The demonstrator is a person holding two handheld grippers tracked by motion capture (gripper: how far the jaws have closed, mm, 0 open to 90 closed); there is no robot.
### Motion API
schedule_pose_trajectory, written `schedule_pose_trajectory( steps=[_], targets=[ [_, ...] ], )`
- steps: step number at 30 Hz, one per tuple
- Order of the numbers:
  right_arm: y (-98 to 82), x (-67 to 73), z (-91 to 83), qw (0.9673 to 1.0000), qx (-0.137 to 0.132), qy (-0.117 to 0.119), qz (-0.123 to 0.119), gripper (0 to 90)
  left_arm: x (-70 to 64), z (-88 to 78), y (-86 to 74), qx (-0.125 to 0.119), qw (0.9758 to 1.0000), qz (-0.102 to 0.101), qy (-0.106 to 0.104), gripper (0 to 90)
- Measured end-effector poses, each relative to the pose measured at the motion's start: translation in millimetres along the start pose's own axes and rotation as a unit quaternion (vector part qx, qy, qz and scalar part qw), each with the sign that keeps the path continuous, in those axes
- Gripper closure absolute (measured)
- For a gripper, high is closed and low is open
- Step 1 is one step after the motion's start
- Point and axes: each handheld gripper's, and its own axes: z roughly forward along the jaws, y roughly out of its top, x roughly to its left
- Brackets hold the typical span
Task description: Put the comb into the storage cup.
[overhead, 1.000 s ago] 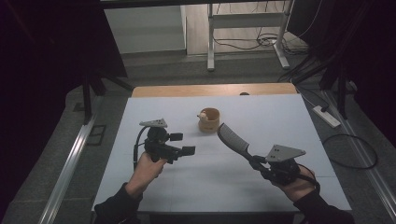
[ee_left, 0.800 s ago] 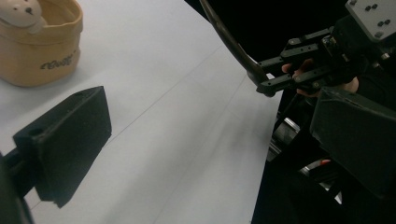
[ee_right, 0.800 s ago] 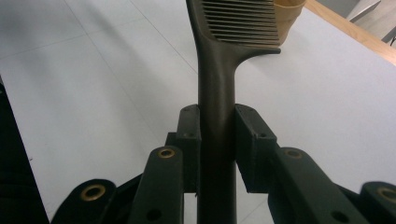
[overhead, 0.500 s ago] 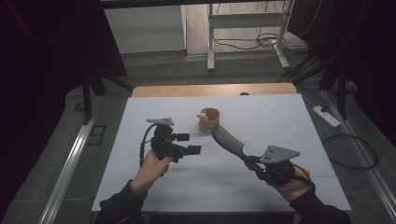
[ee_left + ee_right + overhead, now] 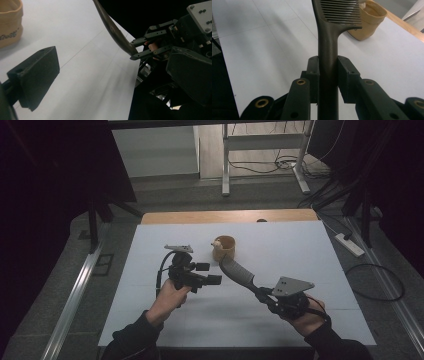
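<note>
R gripper (image 5: 264, 296), black w/ grey three-cornered plate, clamps handle of dark grey plastic comb (image 5: 237, 272); comb slants up-left, its head just below small tan cup (image 5: 224, 248) on white table (image 5: 310, 250). L gripper (image 5: 209, 273), black, jaws apart w/ nothing between, points right, left of comb.

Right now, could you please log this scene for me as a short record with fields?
held item: comb, clamped by its handle in the right gripper
comb direction: toothed head toward the tan cup
left gripper: jaws apart, nothing between them
cup: upright on the white table, something small at its rim
</note>
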Motion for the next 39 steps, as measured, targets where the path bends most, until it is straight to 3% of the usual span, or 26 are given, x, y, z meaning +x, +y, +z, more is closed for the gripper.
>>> schedule_pose_trajectory(
  steps=[19,23,25,26,28,29,39],
  targets=[
    [7.5,7.8,5.9,0.9999,-0.008,0.007,-0.01,72.9,2.6,14.3,5.1,0.016,0.9996,-0.012,-0.021,0.0],
    [7.6,8.4,6.5,0.9999,-0.008,0.006,-0.01,72.9,3.9,13.1,4.2,0.018,0.9989,-0.016,-0.041,10.3],
    [7.6,8.6,6.6,0.9999,-0.008,0.006,-0.011,72.9,3.9,12.6,3.9,0.021,0.9985,-0.019,-0.046,23.9],
    [7.6,8.6,6.6,0.9999,-0.008,0.006,-0.011,72.9,4.2,12.2,3.7,0.022,0.9984,-0.022,-0.047,23.9],
    [7.5,8.7,6.7,0.9999,-0.007,0.006,-0.013,72.9,5.0,11.6,3.4,0.024,0.9979,-0.033,-0.051,35.0],
    [7.6,9.0,6.8,0.9999,-0.007,0.006,-0.013,72.9,5.6,11.4,3.2,0.024,0.9976,-0.036,-0.054,43.6],
    [7.5,9.8,8.1,0.9998,-0.007,0.008,-0.018,72.9,8.7,10.4,2.6,0.027,0.9949,-0.061,-0.075,69.5]
  ],
)
